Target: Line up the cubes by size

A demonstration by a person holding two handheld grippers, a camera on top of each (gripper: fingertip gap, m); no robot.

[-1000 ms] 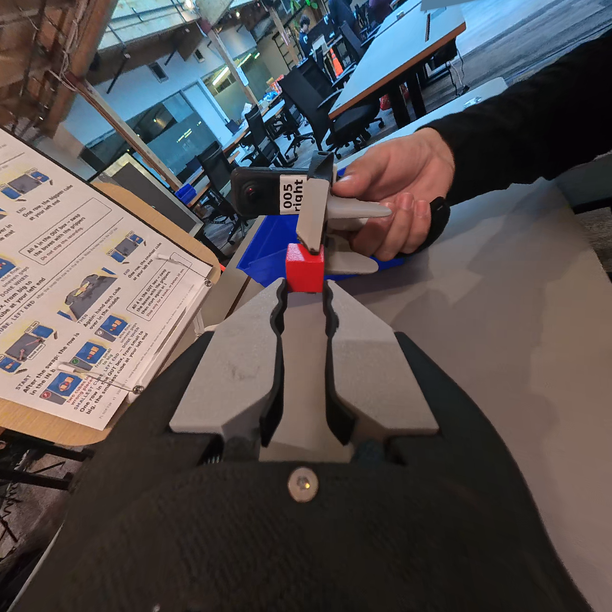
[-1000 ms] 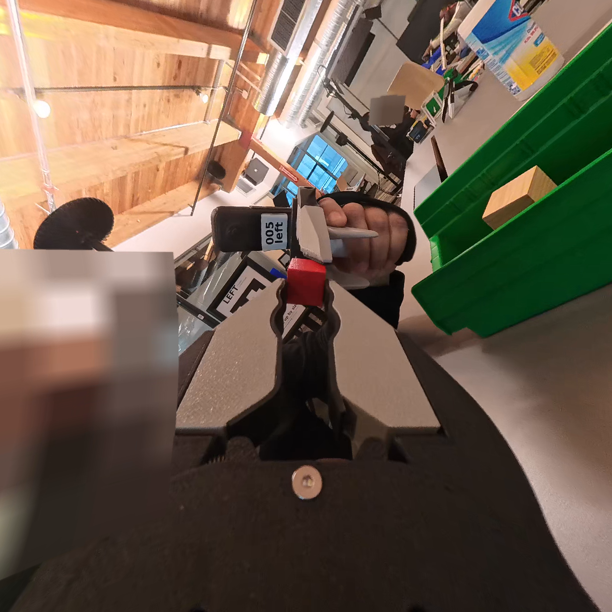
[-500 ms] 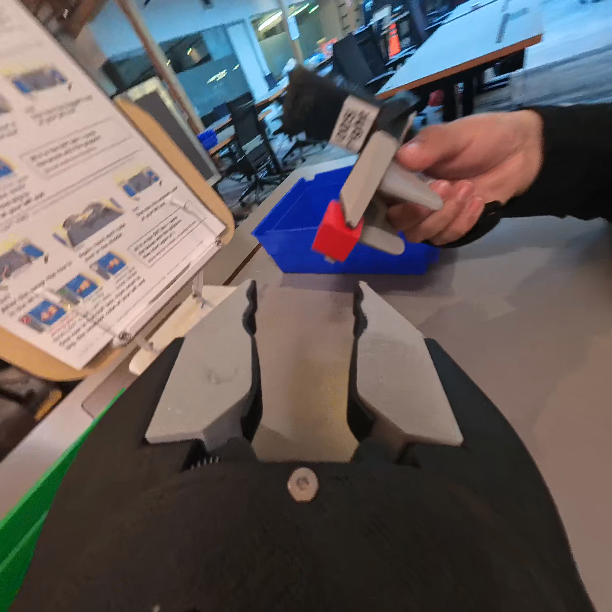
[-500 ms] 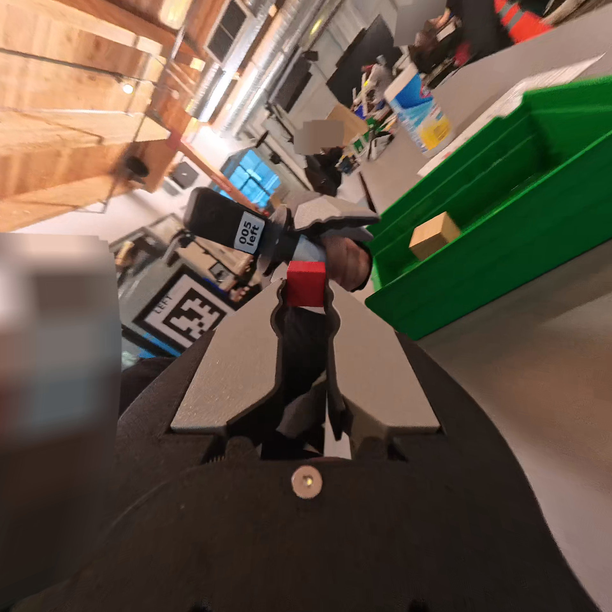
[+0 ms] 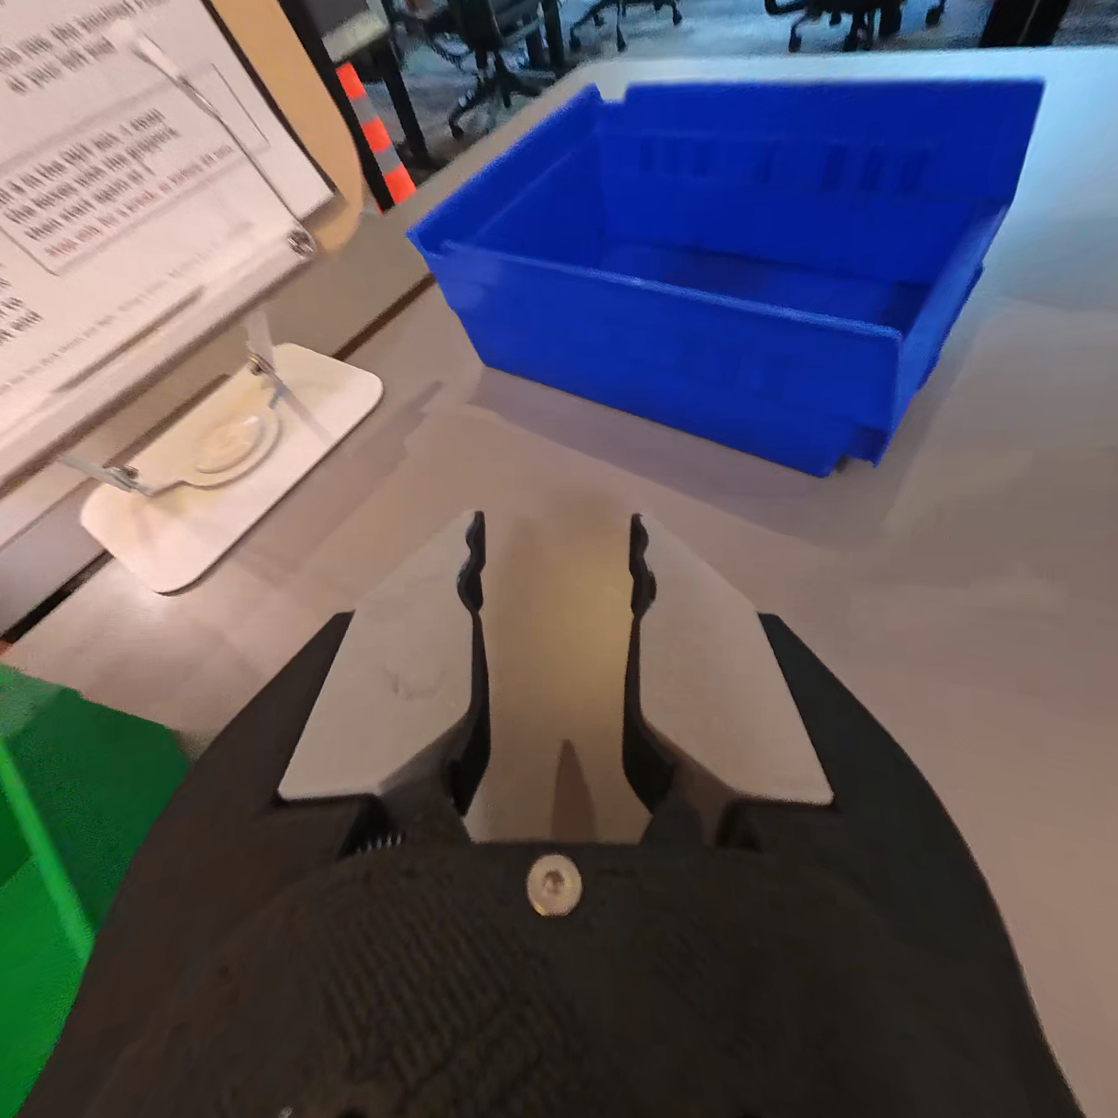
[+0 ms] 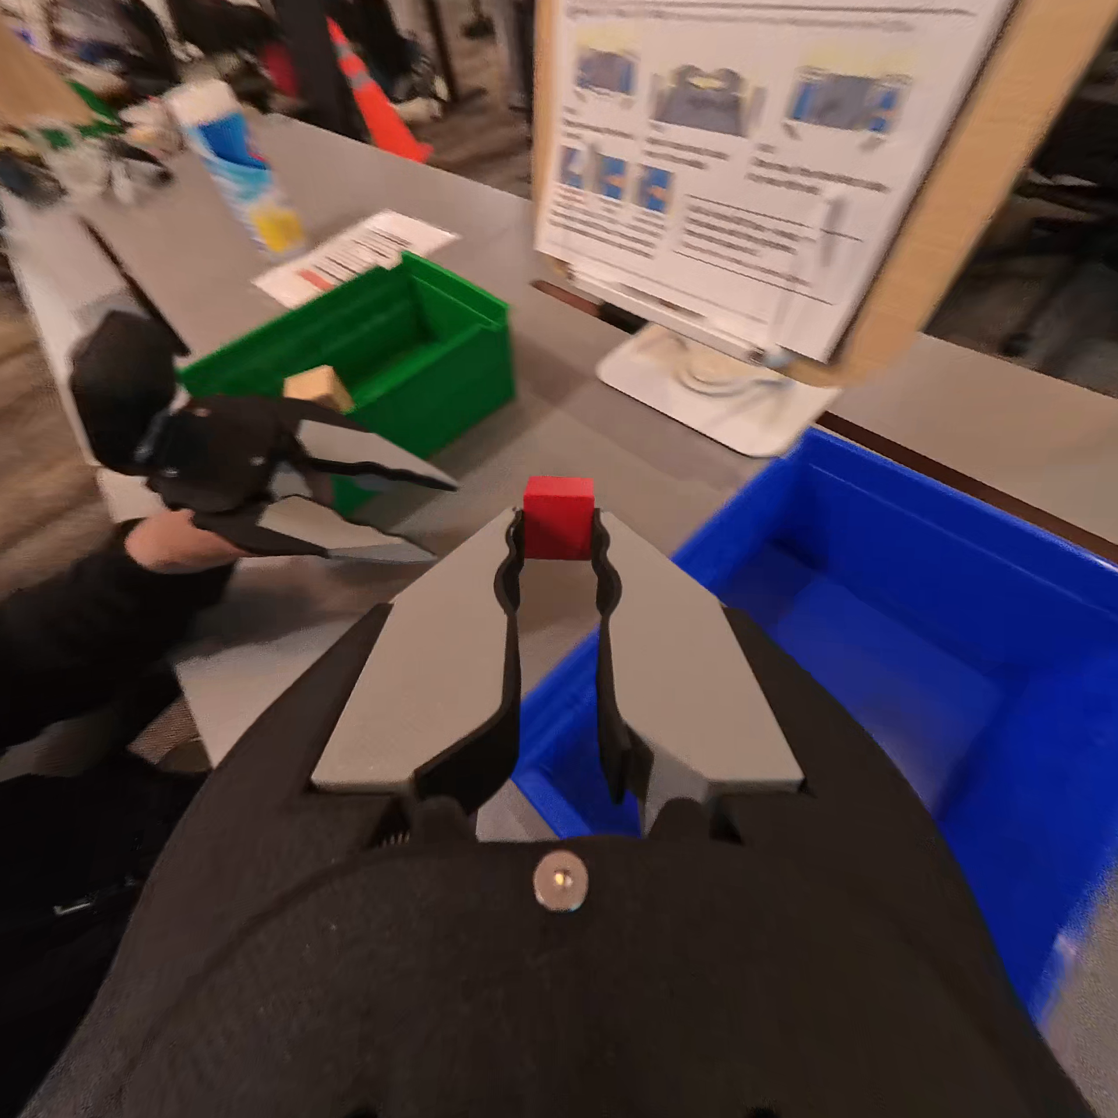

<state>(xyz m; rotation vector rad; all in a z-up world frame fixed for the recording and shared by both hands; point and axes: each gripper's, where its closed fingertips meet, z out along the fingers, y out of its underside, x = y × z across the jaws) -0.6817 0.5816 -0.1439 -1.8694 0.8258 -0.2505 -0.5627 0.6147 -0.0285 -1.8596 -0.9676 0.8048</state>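
Observation:
My right gripper [image 6: 557, 525] is shut on a small red cube [image 6: 557, 521], held above the near left corner of the blue bin [image 6: 907, 605]. My left gripper [image 5: 555, 547] is open and empty above the grey table, short of the blue bin [image 5: 696, 357]. It also shows in the right wrist view [image 6: 438, 519], open, at the left. A wooden cube [image 6: 317, 387] lies in the green bin [image 6: 435, 387], partly hidden behind the left gripper. The blue bin's inside looks empty where it shows.
An instruction board on a white stand [image 5: 224, 447] stands behind the two bins; it also shows in the right wrist view [image 6: 726, 151]. A corner of the green bin [image 5: 54, 817] is at the lower left. A wipes canister [image 6: 242, 175] and a paper sheet [image 6: 357, 254] lie beyond.
The red cube passed from both grippers' hold to the right gripper alone. My left gripper opened and drew back low over the table. My right gripper swung over the blue bin's corner.

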